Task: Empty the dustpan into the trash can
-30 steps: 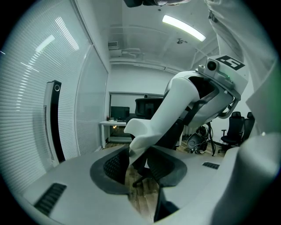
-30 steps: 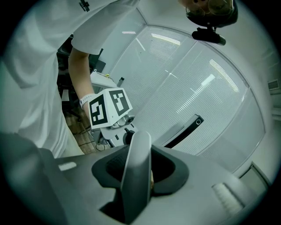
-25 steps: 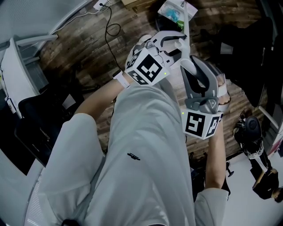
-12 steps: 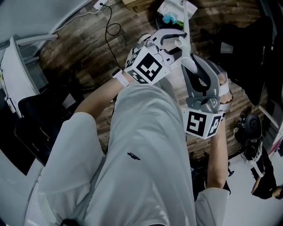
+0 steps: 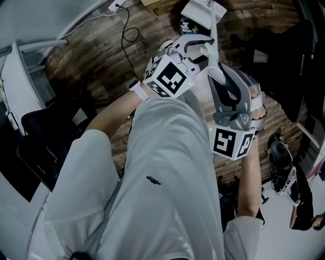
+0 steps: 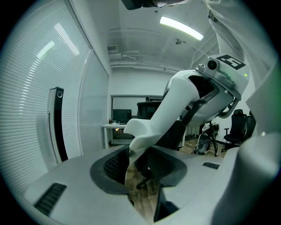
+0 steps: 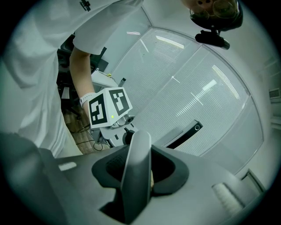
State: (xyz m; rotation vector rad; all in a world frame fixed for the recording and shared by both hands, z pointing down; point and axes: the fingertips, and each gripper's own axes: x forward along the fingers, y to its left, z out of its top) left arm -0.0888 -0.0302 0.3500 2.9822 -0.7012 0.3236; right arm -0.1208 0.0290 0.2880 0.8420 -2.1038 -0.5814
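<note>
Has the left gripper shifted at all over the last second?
No. In the head view the left gripper keeps its marker cube at the same spot beside the looped black cable on the wood floor.

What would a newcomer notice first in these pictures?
The left hand-held gripper and the right hand-held gripper both clamp one long handle in the middle of the head view. At the top edge its white dustpan hangs over what looks like a dark trash can.
</note>
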